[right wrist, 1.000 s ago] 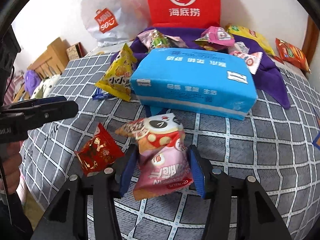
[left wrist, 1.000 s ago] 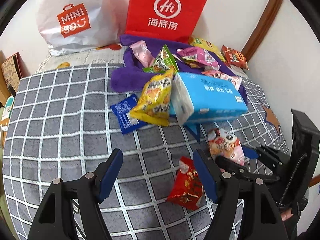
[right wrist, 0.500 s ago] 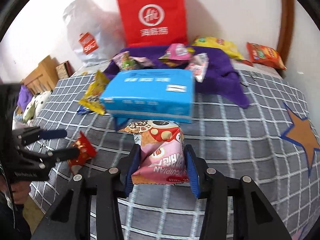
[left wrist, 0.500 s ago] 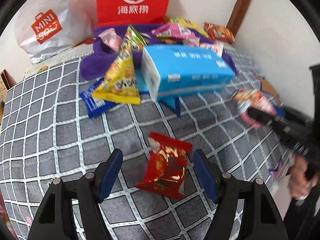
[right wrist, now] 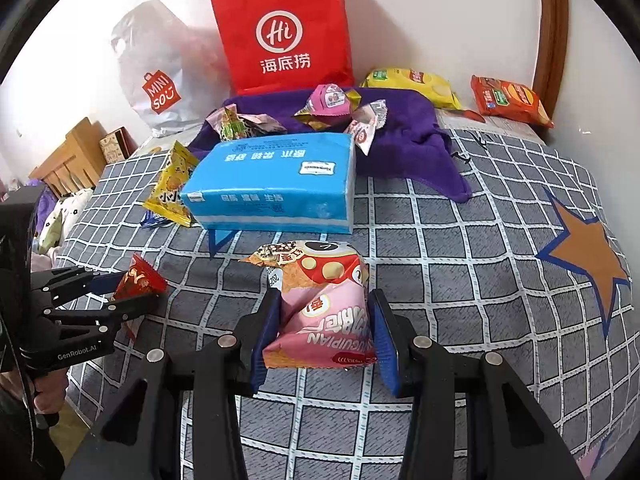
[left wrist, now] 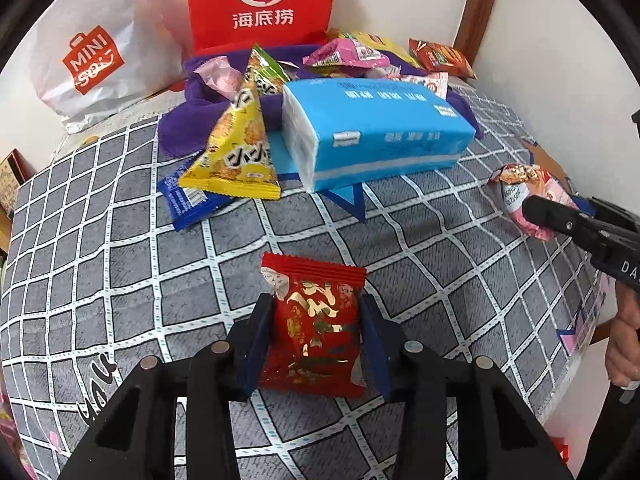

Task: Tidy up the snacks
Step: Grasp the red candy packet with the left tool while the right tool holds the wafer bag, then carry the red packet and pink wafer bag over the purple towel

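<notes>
My left gripper (left wrist: 316,336) has just been closing, and its blue pads now press both sides of the small red foil snack packet (left wrist: 316,320), low over the grey checked bedspread (left wrist: 120,280). My right gripper (right wrist: 326,336) is clamped narrow on the pink snack bag (right wrist: 320,304), held clear above the cover; its jaws have drawn in a little on the bag too. Just beyond sits the blue tissue pack (right wrist: 276,184) on the bedspread, with a yellow chip bag (left wrist: 236,152) leaning at its left end over a blue wrapper (left wrist: 188,200). Behind, more snacks lie on a purple cloth (right wrist: 416,136). Against the wall stand a red paper bag (right wrist: 284,32) and a white Miniso bag (right wrist: 160,76).
</notes>
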`<state>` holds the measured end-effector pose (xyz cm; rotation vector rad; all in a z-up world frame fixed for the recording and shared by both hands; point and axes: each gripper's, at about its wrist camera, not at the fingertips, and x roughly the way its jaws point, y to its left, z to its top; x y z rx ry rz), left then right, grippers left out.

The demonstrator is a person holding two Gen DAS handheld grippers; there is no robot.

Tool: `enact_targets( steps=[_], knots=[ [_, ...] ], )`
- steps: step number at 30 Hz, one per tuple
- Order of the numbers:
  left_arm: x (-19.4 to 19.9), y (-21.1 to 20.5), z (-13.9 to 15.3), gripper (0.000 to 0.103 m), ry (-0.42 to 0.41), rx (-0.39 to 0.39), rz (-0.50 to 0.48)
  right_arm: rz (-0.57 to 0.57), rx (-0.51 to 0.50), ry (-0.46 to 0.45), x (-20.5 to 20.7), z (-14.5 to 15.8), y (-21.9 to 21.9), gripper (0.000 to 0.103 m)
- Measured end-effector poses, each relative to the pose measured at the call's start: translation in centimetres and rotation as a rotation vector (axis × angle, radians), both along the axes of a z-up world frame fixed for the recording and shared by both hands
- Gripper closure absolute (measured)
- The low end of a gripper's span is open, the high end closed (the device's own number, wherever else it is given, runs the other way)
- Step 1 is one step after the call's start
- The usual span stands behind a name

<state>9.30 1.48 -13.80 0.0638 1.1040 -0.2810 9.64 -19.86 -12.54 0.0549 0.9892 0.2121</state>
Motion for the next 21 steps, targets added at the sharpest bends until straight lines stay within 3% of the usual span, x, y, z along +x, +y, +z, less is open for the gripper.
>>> enact_targets(
  steps=[9, 21],
  knots=[
    [0.6, 1.1, 1.9, 0.062, -0.020, -0.073, 0.021, 0.004, 0.003, -0.005, 0.3, 0.7, 0.8, 0.059],
    [2.2, 0.5, 5.1, 0.062, -0.078, -0.110, 0.017, 0.008, -0.007, -0.053, 1.8, 3.7, 1.4, 0.059]
  ],
)
